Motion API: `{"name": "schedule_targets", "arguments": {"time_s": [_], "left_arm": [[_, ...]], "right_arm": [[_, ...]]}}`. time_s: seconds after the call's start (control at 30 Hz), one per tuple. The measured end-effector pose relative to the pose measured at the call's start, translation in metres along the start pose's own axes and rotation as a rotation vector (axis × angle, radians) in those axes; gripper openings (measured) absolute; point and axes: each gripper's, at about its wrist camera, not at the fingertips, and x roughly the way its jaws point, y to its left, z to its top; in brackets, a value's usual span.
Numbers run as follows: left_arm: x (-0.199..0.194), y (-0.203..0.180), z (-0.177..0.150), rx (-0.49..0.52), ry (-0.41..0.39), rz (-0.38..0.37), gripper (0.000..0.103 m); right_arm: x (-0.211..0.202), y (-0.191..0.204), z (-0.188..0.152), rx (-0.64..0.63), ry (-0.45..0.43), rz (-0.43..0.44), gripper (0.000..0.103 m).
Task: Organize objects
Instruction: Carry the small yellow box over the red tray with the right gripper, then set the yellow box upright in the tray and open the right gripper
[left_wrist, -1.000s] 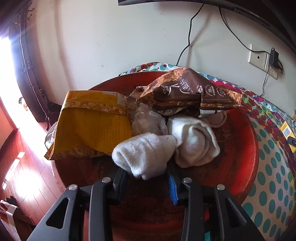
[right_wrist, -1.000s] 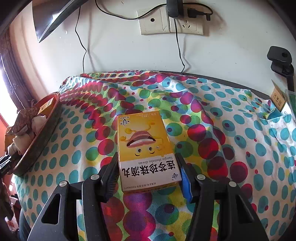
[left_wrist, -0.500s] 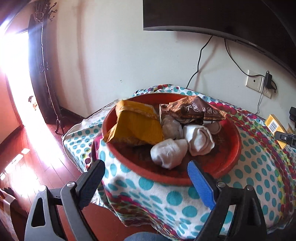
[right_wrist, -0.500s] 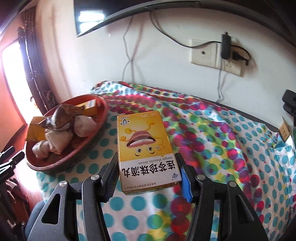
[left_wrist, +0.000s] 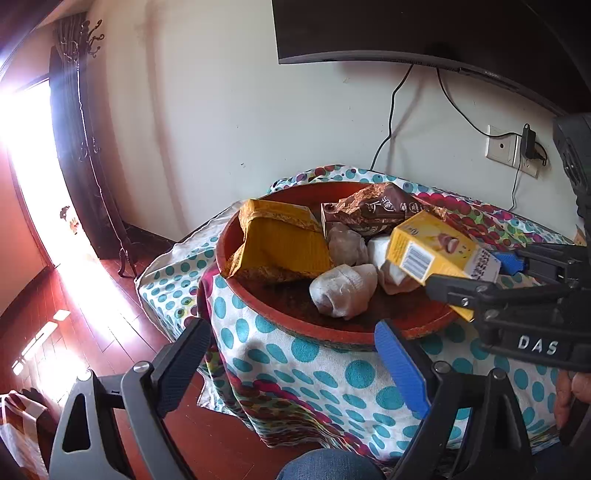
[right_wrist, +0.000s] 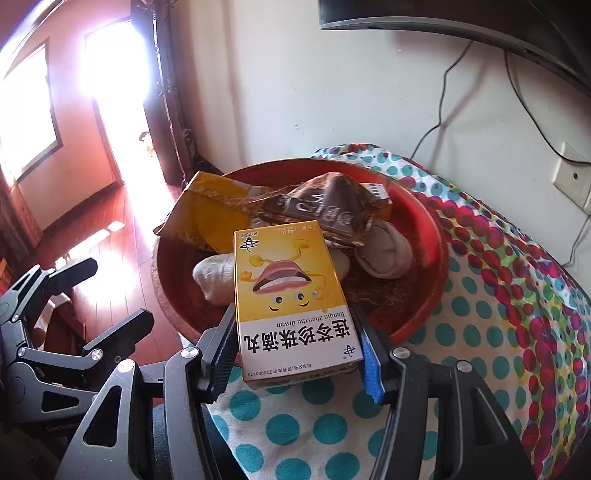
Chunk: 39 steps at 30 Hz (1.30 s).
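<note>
- The right tongs (right_wrist: 295, 345) gripped a yellow box (right_wrist: 286, 291) by its near end, the pads pressed on both long sides.
- The box hung over the near part of the red bowl (right_wrist: 430, 229), clear of the things beneath it as far as the views showed; it was not yet set down.
- In the left wrist view the same box (left_wrist: 432, 247) reached in from the right, ahead of the left tongs and a little to their right, above the pile.
- The left tongs (left_wrist: 291, 363) stood wide apart and empty, near the bowl's near rim (left_wrist: 295, 321) and outside it; their pads had just been spreading, with nothing between them.
- Already in the bowl: a yellow packet (left_wrist: 280, 243) ahead-left of the left tongs, a brown packet (left_wrist: 380, 210) at the far side, and several rolled socks (left_wrist: 341, 288) in the middle, one just ahead of the left tongs.
- Judged from this, most of the gathering looked done; the box seemed the item in hand, needing only lowering and release.
- The spotted cloth (right_wrist: 498, 295) on the worktop to the right of the right tongs showed nothing loose in the part visible; whether more waited beyond the frame could not be told.
- A likely risk: the box might settle on the socks and slide, since the pile was uneven.
</note>
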Motion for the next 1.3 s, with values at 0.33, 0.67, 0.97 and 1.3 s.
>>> {"name": "schedule_targets", "arguments": {"time_s": [0.33, 0.67, 0.97, 1.3], "left_arm": [[-0.003, -0.009, 0.0, 0.045, 0.023, 0.0, 0.093], [0.0, -0.005, -0.001, 0.032, 0.039, -0.017, 0.093], [0.007, -0.001, -0.002, 0.016, 0.064, -0.021, 0.093], [0.009, -0.003, -0.004, 0.013, 0.068, -0.024, 0.093]], "right_arm": [[0.018, 0.004, 0.01, 0.014, 0.029, 0.001, 0.055], [0.048, 0.009, 0.009, 0.005, 0.087, -0.036, 0.053], [0.075, -0.001, 0.015, 0.02, 0.126, -0.078, 0.049], [0.063, -0.01, 0.011, 0.064, 0.082, -0.098, 0.095]]}}
